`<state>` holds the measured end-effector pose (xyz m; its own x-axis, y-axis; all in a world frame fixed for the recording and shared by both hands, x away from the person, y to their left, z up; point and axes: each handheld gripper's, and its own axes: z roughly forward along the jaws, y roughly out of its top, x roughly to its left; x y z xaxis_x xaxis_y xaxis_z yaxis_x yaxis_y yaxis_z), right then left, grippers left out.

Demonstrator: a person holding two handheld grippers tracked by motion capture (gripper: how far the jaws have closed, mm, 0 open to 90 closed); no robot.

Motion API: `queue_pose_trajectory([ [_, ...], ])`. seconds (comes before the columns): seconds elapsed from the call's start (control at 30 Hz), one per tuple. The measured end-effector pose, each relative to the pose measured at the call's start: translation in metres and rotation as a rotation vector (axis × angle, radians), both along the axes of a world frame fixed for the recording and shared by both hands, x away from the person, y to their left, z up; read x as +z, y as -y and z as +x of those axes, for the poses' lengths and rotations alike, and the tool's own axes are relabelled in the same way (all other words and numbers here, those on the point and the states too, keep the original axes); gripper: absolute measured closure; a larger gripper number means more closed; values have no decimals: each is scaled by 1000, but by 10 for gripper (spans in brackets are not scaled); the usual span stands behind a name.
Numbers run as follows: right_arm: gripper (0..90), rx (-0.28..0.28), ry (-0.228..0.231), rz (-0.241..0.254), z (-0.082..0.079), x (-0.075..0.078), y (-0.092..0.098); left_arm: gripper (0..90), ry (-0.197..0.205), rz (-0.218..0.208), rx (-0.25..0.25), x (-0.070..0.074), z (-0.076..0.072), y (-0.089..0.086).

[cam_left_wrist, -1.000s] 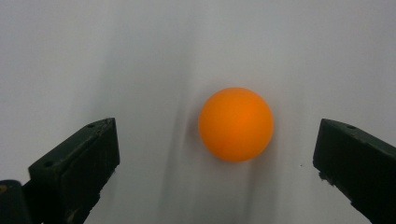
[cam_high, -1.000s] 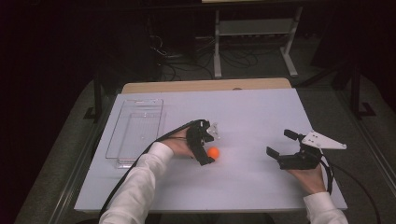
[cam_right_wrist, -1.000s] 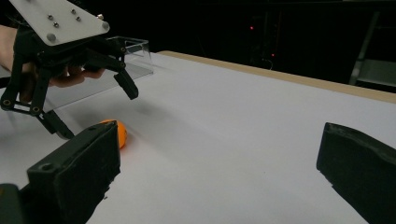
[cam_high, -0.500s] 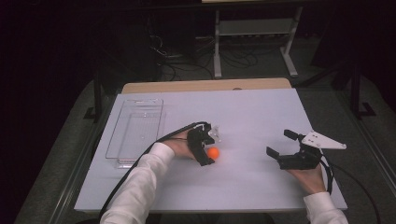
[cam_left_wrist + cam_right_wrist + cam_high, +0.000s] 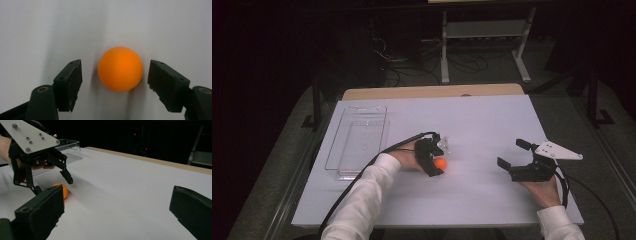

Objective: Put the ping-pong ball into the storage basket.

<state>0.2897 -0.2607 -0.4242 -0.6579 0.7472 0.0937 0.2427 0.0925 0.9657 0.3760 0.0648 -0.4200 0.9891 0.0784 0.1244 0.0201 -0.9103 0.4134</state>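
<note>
An orange ball (image 5: pixel 441 163) lies on the white table top (image 5: pixel 482 125), a little left of the middle. My left gripper (image 5: pixel 437 161) points down over it. In the left gripper view the ball (image 5: pixel 120 68) sits between the two black pads (image 5: pixel 71 82), with a gap on each side. These jaws have just been closing and touch nothing. My right gripper (image 5: pixel 510 152) rests low at the right, open and empty, aimed at the ball (image 5: pixel 63 190) and the left gripper (image 5: pixel 53 185).
A clear plastic tray (image 5: pixel 343 172) lies at the table's left side, empty as far as I can see. A wooden strip (image 5: pixel 432 91) runs along the far edge. Beyond it stand a metal frame (image 5: pixel 484 35) and cables on a dark floor.
The left gripper's jaws have drawn in around the orange ball. Both hands have stayed where they were, and the ball has not moved.
</note>
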Motion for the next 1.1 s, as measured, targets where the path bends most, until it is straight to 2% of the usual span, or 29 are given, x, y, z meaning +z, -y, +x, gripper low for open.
queue_pose_trajectory([
  [0.3, 0, 1, 1, 0, 0, 0, 0, 375, -15, 1, 2, -1, 1, 0],
  [0.43, 0, 3, 2, 1, 0, 0, 0, 376, -17, -2, 7, -1, 2, 0],
  [0.67, 0, 3, 1, 1, 0, 0, 0, 446, -26, 5, -10, -2, 1, 1],
  [0.87, 0, 5, 2, 0, 0, 0, 0, 497, -29, -6, -15, -1, 1, 1],
  [1.1, 0, 5, 2, 1, 0, 0, 0, 503, -31, -5, -20, 0, 1, 0],
])
